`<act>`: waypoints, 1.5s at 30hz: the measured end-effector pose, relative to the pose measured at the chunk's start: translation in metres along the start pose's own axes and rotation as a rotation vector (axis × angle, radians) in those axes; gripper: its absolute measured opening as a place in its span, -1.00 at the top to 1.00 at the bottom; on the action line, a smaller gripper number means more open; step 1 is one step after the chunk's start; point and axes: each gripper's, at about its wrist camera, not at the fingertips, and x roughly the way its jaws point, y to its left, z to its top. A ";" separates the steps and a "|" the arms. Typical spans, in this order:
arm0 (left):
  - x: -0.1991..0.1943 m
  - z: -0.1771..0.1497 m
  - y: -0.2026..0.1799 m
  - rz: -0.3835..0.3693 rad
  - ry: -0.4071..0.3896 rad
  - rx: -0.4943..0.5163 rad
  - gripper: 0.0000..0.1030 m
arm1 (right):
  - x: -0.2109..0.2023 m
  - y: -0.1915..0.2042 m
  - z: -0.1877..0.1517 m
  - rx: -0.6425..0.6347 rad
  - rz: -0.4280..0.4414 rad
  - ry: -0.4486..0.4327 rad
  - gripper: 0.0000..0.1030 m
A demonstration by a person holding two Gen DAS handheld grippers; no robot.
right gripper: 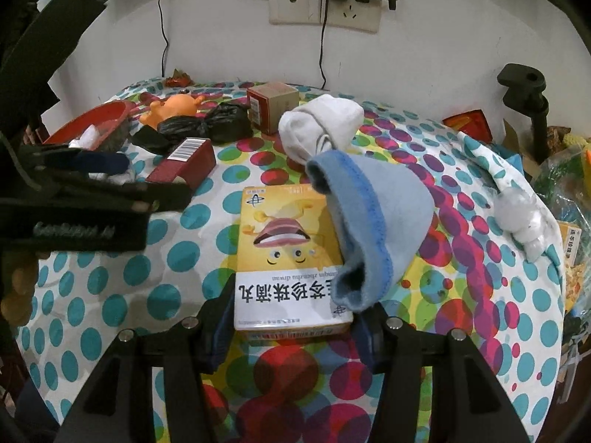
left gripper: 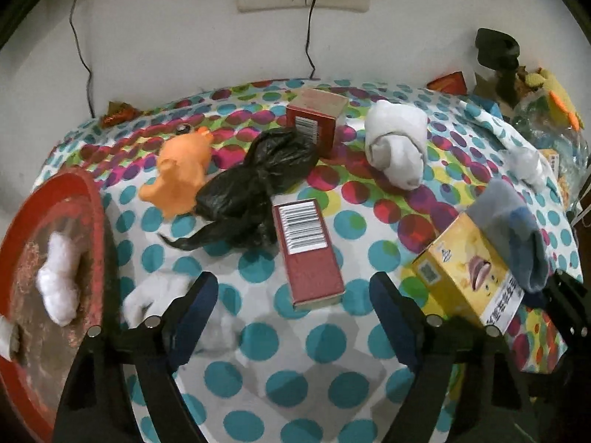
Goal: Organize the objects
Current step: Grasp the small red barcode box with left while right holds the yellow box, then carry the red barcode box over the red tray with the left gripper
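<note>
A flat dark-red box (left gripper: 308, 251) with a barcode lies on the dotted tablecloth (left gripper: 332, 361). Its near end sits between the fingertips of my left gripper (left gripper: 293, 284), which stands open; there is a clear gap on both sides. My right gripper (right gripper: 295, 313) is shut on the near end of a yellow medicine box (right gripper: 288, 254). A light-blue sock (right gripper: 369, 229) is draped over that box's right side. The left wrist view shows the yellow box (left gripper: 465, 269) and sock (left gripper: 517, 229) at the right. In the right wrist view, my left gripper (right gripper: 155, 177) reaches in beside the red box (right gripper: 184, 162).
A black plastic bag (left gripper: 251, 188), an orange toy (left gripper: 181, 170), a red cube box (left gripper: 317, 118) and a rolled white sock (left gripper: 395, 144) lie farther back. A red basin (left gripper: 92, 221) holding a white wad (left gripper: 59, 277) stands left. A black clamp (right gripper: 528, 88) and clutter are at the right.
</note>
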 end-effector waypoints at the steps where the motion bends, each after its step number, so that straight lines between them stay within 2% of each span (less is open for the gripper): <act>1: 0.003 0.001 -0.001 -0.004 0.006 -0.003 -0.47 | 0.000 0.000 0.000 0.001 0.001 0.000 -0.06; 6: 0.016 0.000 -0.004 -0.006 0.036 -0.001 -0.09 | 0.001 0.000 0.000 0.003 0.000 0.000 -0.06; 8: 0.016 0.000 -0.005 -0.016 0.026 -0.003 0.04 | 0.001 0.001 0.000 0.004 -0.001 0.001 -0.06; 10: 0.015 0.000 -0.007 -0.024 0.019 0.006 0.33 | 0.001 0.001 0.000 0.004 -0.002 0.001 -0.06; 12: 0.014 0.000 -0.009 -0.032 0.024 0.015 0.50 | 0.001 0.000 0.000 0.004 -0.001 0.001 -0.06; 32: -0.010 -0.026 -0.012 -0.049 0.022 0.059 0.49 | 0.001 0.000 0.000 0.003 -0.007 0.001 -0.05; 45: -0.036 -0.047 0.018 -0.016 0.014 0.050 0.49 | 0.001 0.000 0.001 -0.001 -0.013 0.001 -0.05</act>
